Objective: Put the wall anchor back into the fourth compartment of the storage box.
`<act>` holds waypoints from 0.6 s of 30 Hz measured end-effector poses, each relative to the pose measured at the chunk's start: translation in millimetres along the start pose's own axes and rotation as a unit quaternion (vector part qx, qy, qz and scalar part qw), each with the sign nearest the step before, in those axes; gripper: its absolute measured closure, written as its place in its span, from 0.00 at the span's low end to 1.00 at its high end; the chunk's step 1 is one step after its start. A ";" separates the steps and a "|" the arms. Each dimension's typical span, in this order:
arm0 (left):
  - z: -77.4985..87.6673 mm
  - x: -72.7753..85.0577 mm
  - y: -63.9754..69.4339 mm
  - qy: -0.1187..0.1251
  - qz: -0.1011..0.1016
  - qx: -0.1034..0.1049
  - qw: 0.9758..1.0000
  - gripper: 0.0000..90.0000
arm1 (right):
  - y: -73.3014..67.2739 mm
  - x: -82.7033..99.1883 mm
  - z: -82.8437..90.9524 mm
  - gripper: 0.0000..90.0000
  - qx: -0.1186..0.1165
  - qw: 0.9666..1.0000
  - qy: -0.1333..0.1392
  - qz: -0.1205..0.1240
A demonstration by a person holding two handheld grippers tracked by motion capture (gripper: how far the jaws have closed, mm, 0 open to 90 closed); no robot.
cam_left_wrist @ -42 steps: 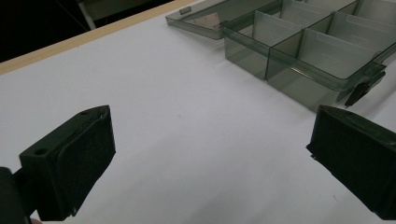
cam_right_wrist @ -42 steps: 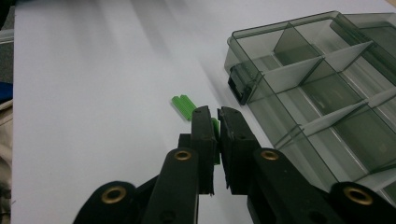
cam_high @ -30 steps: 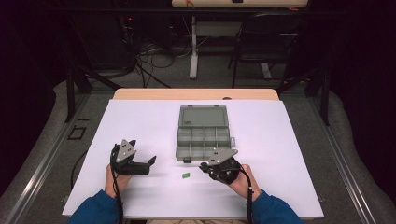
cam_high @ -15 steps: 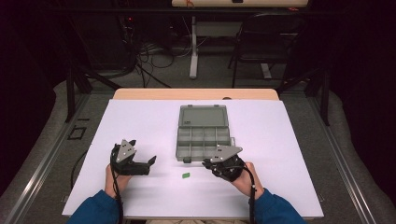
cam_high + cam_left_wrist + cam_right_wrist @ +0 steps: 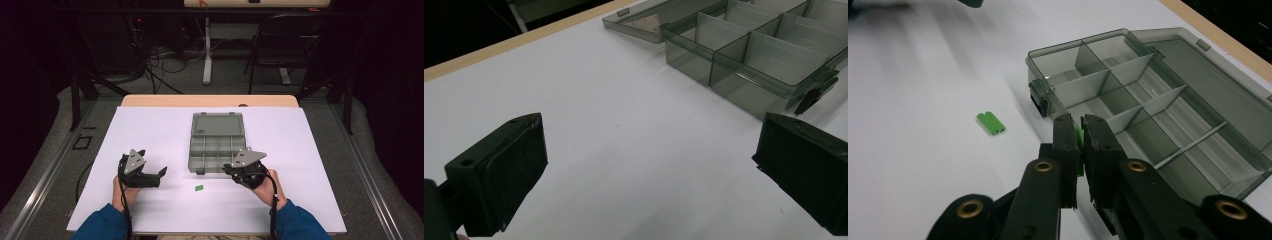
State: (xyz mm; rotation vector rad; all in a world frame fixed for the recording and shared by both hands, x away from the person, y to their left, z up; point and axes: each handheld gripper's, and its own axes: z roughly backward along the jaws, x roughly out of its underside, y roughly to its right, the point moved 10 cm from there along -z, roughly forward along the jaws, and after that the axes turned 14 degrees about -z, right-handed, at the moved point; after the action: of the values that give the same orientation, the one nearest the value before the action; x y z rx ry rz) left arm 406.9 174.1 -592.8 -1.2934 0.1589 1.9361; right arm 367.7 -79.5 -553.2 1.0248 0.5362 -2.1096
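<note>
White sheeting covers the table (image 5: 150, 125), and on it a grey compartment box (image 5: 217, 145) lies open at the middle, with one green piece (image 5: 199, 188) on the sheet just near of it. At the right, the right gripper (image 5: 1078, 137) pinches another small green piece (image 5: 1078, 136) between nearly closed jaws, just above the box's near compartments, while the left gripper (image 5: 161, 173) rests wide and empty at the near left. I judge the step is carrying this piece to a compartment; next it needs lowering over one cell and then opening.

The green piece (image 5: 1078, 142) clamped in the right tool (image 5: 1079, 131) is mostly hidden between its jaws.
</note>
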 end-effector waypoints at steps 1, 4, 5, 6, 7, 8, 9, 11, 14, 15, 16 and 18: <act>0.0 -0.1 0.1 0.000 0.000 -0.001 1.000 0.00 | 1.3 -0.4 0.6 0.94 0.002 1.000 0.000 0.000; 0.2 -0.5 0.2 0.000 -0.002 -0.001 1.000 0.00 | 5.2 -1.8 2.3 0.94 0.008 1.000 0.002 0.000; 0.3 -0.6 0.3 0.000 -0.002 -0.001 1.000 0.00 | 6.3 -2.2 2.9 0.94 0.010 1.000 0.003 -0.002; 0.4 -0.8 0.2 0.001 -0.002 -0.002 1.000 0.00 | 7.9 -2.6 3.7 0.94 0.012 1.000 0.003 -0.003; 0.6 -1.0 0.2 0.001 -0.002 -0.002 1.000 0.00 | 9.6 -3.6 4.4 0.94 0.014 1.000 0.006 -0.003; 0.7 -1.2 0.1 0.002 -0.002 -0.004 1.000 0.00 | 11.7 -4.5 5.3 0.94 0.016 1.000 0.007 -0.004; 0.6 -1.2 -0.1 0.002 -0.001 -0.003 1.000 0.00 | 14.0 -5.5 6.1 0.94 0.018 1.000 0.008 -0.006; 0.3 -0.5 -0.3 0.001 -0.001 -0.003 1.000 0.00 | 19.4 -7.7 7.1 0.94 0.024 1.000 0.010 -0.010; 0.4 -0.9 -0.2 0.001 -0.002 -0.003 1.000 0.00 | 26.2 -10.1 7.5 0.94 0.032 0.999 0.012 -0.015; 0.2 -1.0 0.0 0.001 -0.003 -0.003 1.000 0.00 | 28.5 -10.9 7.3 0.94 0.034 0.999 0.013 -0.017; -0.1 -1.0 0.3 0.001 -0.004 -0.002 1.000 0.00 | 30.9 -11.4 7.2 0.94 0.037 0.999 0.013 -0.019; -0.4 -0.9 0.5 0.001 -0.003 -0.002 1.000 0.00 | 35.4 -12.9 6.5 0.94 0.041 0.999 0.014 -0.023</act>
State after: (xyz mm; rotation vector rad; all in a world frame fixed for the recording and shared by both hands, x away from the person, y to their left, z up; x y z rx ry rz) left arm 407.1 173.1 -592.4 -1.2962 0.1527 1.9310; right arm 396.6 -101.3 -540.9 1.0991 0.4936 -2.1769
